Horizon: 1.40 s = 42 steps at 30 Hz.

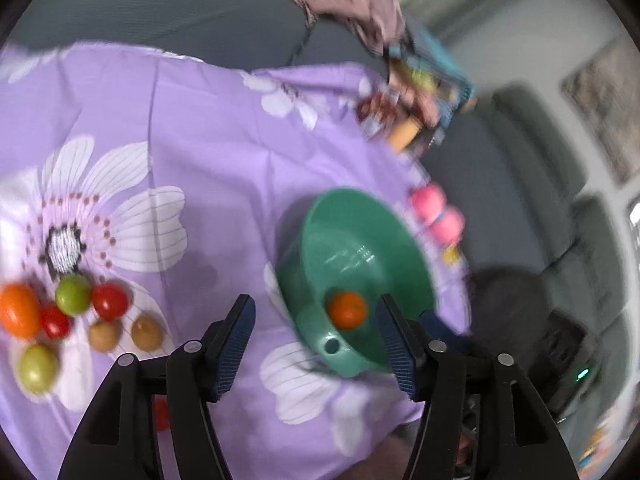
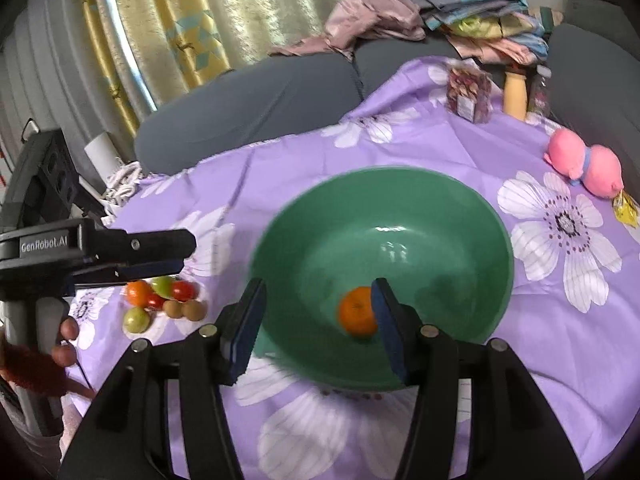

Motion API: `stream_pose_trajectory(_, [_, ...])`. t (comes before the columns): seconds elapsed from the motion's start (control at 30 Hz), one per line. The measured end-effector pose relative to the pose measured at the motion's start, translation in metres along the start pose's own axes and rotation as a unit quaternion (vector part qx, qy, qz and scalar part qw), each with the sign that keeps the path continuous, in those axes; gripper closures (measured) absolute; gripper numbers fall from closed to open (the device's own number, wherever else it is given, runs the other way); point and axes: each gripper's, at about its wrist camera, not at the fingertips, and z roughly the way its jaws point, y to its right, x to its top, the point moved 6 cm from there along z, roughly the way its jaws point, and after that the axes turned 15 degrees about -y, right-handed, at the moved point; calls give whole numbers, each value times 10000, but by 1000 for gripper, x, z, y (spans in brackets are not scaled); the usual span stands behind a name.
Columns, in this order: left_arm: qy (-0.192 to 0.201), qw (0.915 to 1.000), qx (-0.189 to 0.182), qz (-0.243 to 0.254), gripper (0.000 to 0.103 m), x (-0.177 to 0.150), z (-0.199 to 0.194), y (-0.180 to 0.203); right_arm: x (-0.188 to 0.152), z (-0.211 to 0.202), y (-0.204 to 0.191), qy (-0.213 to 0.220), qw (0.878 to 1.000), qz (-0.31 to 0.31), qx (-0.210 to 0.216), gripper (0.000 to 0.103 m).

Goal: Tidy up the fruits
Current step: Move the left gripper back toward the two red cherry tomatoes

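Note:
A green bowl (image 1: 360, 236) (image 2: 400, 208) stands on the purple flowered cloth (image 1: 208, 168) (image 2: 460, 152). One orange (image 1: 347, 309) (image 2: 355, 312) lies inside it. My left gripper (image 1: 315, 312) is open above the bowl's near rim, with nothing between its pads. My right gripper (image 2: 319, 292) is open over the bowl, and the orange sits just beside its right pad, not clamped. A pile of fruit (image 1: 72, 316) (image 2: 160, 300) lies on the cloth to the left: an orange, green and red fruits, two brown kiwis. In the right wrist view a hand holds the left gripper (image 2: 186, 254) above that pile.
A pink plush toy (image 1: 436, 212) (image 2: 584, 164) lies right of the bowl, beside a yellow packet (image 2: 626, 208). A packet (image 2: 468, 92) and a bottle (image 2: 514, 92) stand at the far table edge. Folded clothes (image 2: 480, 20) lie on the grey sofa (image 2: 248, 108) behind.

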Motion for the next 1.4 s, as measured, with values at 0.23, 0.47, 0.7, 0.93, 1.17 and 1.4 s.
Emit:
stream_pose_trajectory(0.23, [622,9971,-351,-282,29,-13,-52,-50,-9,-7,-59,189,9963,-683,485,31])
stream_pose_trajectory(0.47, [2610,9268,2591,759,28,-34,-152,-35,-23,14,-98,-124,9908,-1180,643,31])
stream_pose_trajectory(0.7, [2120,9285,2875,1015,10,-43,-132,-54,-31,33,-121,-346,9874,-1352,746,31])
stream_pose_trajectory(0.93, [1471,9561,2422,747,10,-58,-102,-79,-48,52,-126,-826,9829,-1526,625,31])
stream_pose_trajectory(1.17, [751,9670,2253,916,10,-71,-60,-81,-68,72,-126,-1342,9755,-1638,590,31])
stream_pose_trajectory(1.4, [243,9647,2394,1074,10,-76,-37,-85,-73,83,-126,-1557,9705,-1771,499,31])
